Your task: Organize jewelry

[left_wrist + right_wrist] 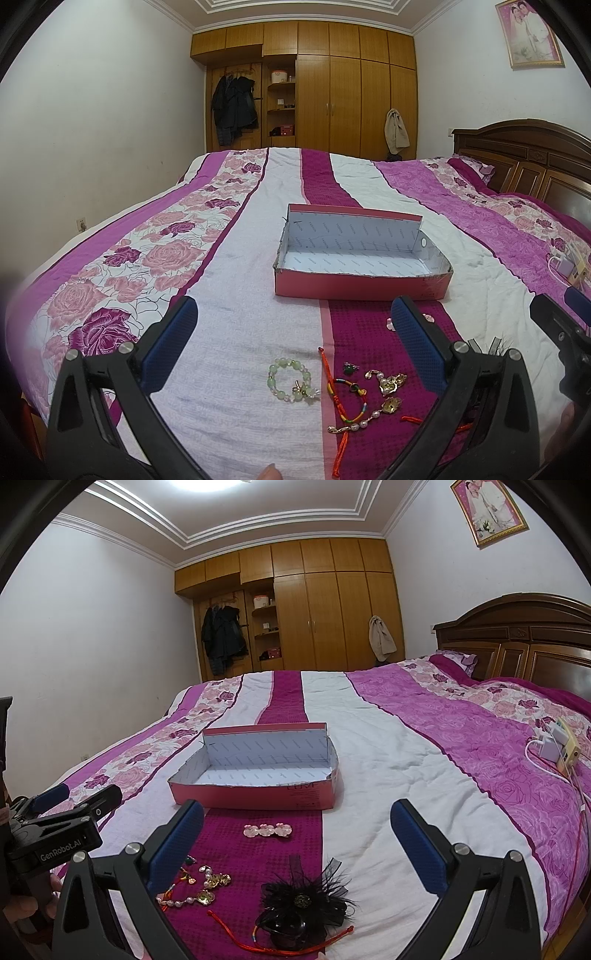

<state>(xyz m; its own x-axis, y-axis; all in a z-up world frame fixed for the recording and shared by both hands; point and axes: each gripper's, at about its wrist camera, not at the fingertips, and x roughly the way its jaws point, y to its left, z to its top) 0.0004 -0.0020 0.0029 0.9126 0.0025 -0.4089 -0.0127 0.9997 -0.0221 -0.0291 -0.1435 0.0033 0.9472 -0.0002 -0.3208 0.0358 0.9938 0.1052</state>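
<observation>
Both claws hover spread apart above the bed (236, 325): the left claw (295, 328) over the green bead bracelet (290, 380), the right claw (295, 834) over the black feather clip (304, 901). The pink box (258, 794) lies beyond.

Pink box (354, 286); green bead bracelet (290, 380); purple rose-print bedspread (122, 266).

My left gripper (295, 325) fills the lower frame, jaws wide apart, holding nothing. Between its fingers on the bedspread (236, 258) I see a green bead bracelet (290, 380); just right, a red cord bracelet (347, 398) and gold pearl pieces (388, 384). An open pink box (362, 254) sits mid-frame. The right gripper (565, 328) shows at the right edge.
</observation>
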